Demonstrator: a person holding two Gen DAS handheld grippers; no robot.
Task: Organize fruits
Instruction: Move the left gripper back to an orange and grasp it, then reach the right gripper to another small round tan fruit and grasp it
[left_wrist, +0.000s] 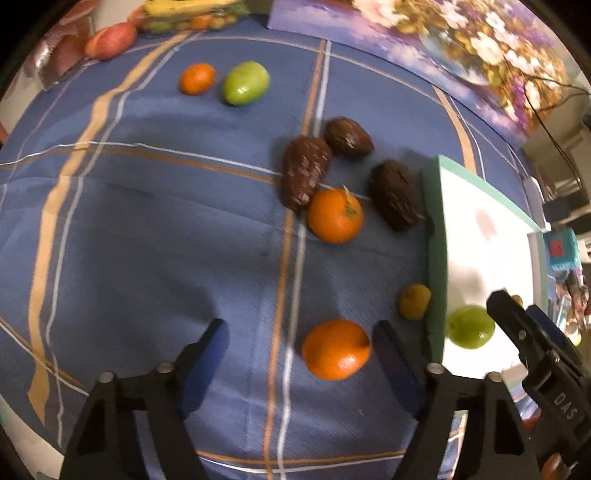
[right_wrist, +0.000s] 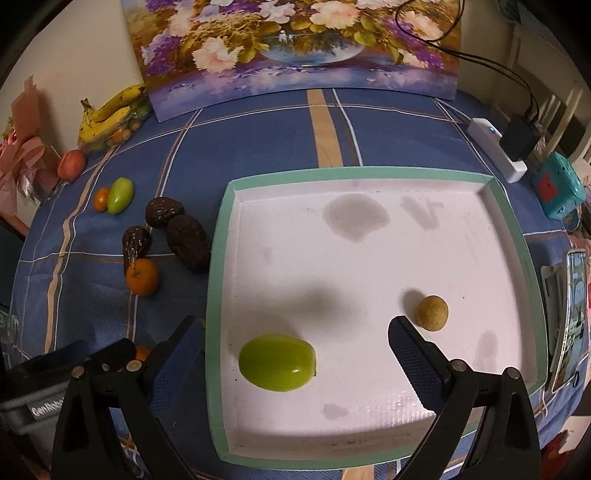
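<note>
left gripper (left_wrist: 299, 350): my jaws straddle an orange (left_wrist: 335, 349), right pad touching, left pad clear.
right gripper (right_wrist: 295, 339): wide open over the tray (right_wrist: 216, 295), empty.
tray: 1 green fruit (right_wrist: 277, 362), 1 small yellow fruit (right_wrist: 432, 312).

"DAS" on right hand-held gripper (left_wrist: 517, 317); "GenRob" on left hand-held gripper (right_wrist: 110, 354).

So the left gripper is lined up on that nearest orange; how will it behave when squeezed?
The orange looks round, so an off-centre touch from the left gripper would probably roll it across the cloth. Its glossy skin may slip slightly. It seems firm enough for a moderate squeeze.
</note>
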